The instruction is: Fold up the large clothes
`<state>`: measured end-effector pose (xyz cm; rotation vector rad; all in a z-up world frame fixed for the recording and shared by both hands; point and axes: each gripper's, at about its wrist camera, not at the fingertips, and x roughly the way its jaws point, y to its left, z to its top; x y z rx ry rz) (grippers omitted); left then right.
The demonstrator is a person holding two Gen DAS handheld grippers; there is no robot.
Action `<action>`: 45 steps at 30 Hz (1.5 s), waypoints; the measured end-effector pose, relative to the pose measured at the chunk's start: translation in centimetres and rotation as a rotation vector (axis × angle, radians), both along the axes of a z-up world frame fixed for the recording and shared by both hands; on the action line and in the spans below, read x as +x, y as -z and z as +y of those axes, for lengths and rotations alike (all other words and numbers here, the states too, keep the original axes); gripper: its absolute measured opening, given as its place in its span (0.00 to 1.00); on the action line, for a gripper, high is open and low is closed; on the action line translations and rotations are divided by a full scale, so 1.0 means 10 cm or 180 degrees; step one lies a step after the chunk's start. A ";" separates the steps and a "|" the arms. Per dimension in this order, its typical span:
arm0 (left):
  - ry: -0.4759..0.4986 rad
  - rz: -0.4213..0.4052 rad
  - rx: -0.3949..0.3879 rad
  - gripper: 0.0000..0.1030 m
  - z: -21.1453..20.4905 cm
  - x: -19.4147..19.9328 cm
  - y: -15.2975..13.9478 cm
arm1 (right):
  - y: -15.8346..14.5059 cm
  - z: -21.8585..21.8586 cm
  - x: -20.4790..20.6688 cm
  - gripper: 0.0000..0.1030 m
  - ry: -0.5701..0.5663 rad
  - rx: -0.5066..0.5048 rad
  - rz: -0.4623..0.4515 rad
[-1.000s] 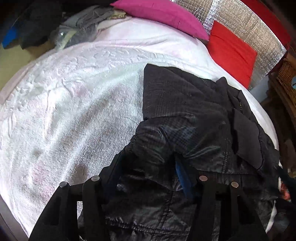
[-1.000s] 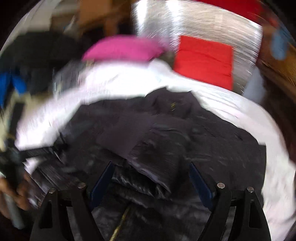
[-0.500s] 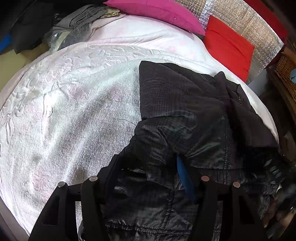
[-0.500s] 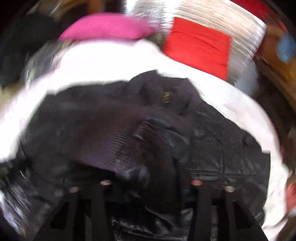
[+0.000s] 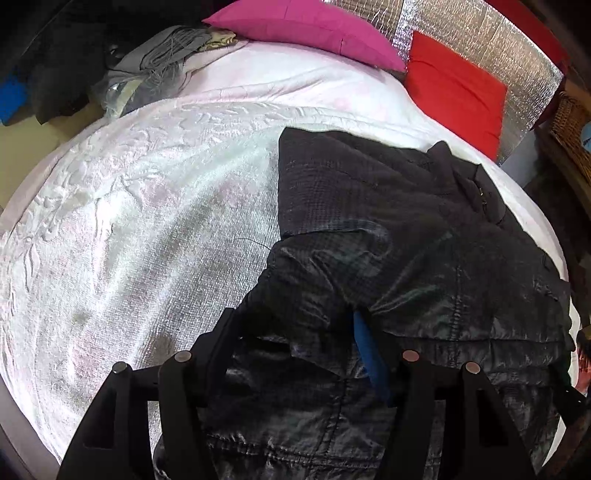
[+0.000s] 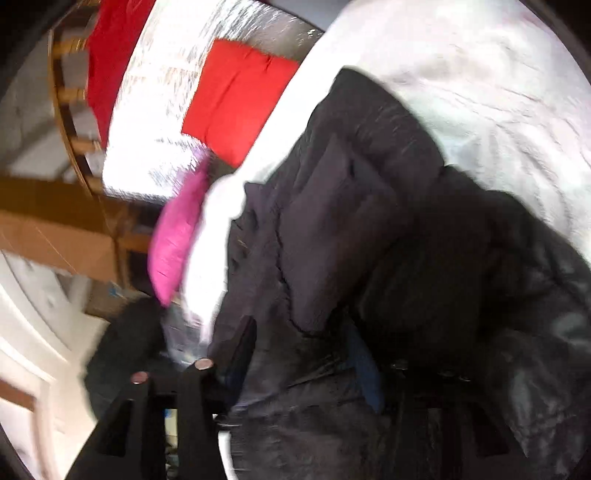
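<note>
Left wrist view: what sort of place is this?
Most likely a bedroom: a bed under a white textured cover, pink and red pillows at its head, and a dark jacket spread on top.

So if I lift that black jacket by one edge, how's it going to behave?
The black jacket will probably flop and drape rather than hold its shape: it already lies in soft bunched folds on the white bedspread. Its shiny quilted shell suggests that it may slip between the pads. It looks puffy, so likely light for its bulk.
</note>
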<state>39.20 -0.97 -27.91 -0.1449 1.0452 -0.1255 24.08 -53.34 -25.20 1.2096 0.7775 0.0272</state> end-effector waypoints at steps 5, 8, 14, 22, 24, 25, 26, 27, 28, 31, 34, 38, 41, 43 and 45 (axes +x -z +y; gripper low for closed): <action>0.0064 -0.0388 -0.0038 0.63 0.08 -0.11 -0.26 | -0.39 -0.29 -0.21 0.65 0.0167 -0.0236 -0.0144; 0.0058 -0.0675 0.0035 0.63 0.13 -0.16 -0.43 | -0.60 -0.42 -0.14 0.65 0.0204 -0.0733 -0.0042; -0.0042 -0.0433 -0.0129 0.65 0.23 0.07 -0.29 | -0.34 -0.36 0.24 0.64 -0.0050 -0.0764 0.0227; -0.0028 -0.0087 -0.0225 0.65 0.13 0.17 0.01 | -0.34 -0.36 0.29 0.61 0.0093 -0.0750 0.0012; 0.0040 -0.0163 -0.0089 0.62 0.06 0.15 -0.01 | -0.45 -0.36 0.27 0.61 0.0033 -0.0831 -0.0085; 0.0081 -0.0197 -0.0015 0.61 0.02 0.15 -0.01 | -0.44 -0.35 0.29 0.61 -0.0005 -0.0811 -0.0068; 0.0110 -0.0221 0.0046 0.61 -0.01 0.15 -0.01 | -0.41 -0.34 0.27 0.59 -0.0034 -0.0685 -0.0058; 0.0120 -0.0227 0.0074 0.61 -0.03 0.15 0.00 | -0.38 -0.32 0.21 0.58 -0.0071 -0.0497 -0.0093; 0.0117 -0.0217 0.0074 0.61 -0.04 0.16 0.01 | -0.38 -0.31 0.18 0.58 -0.0108 -0.0420 -0.0115; 0.0081 -0.0170 0.0035 0.61 -0.05 0.18 0.03 | -0.41 -0.20 0.09 0.58 -0.0262 -0.0388 -0.0094; 0.0056 -0.0164 0.0046 0.61 -0.07 0.19 0.03 | -0.26 -0.10 0.14 0.58 -0.0319 -0.0373 0.0145; 0.0104 -0.0231 0.0136 0.61 -0.11 0.14 0.01 | -0.04 -0.10 0.27 0.58 -0.0182 -0.0270 0.0300; 0.0133 -0.0243 0.0138 0.61 -0.12 0.15 0.01 | 0.00 -0.12 0.40 0.58 -0.0066 -0.0277 0.0196; 0.0141 -0.0244 0.0129 0.61 -0.11 0.15 0.01 | 0.00 -0.10 0.45 0.53 -0.0006 -0.0409 0.0138; 0.0144 -0.0254 0.0129 0.61 -0.10 0.14 0.00 | -0.06 -0.07 0.45 0.28 0.0048 -0.0641 0.0127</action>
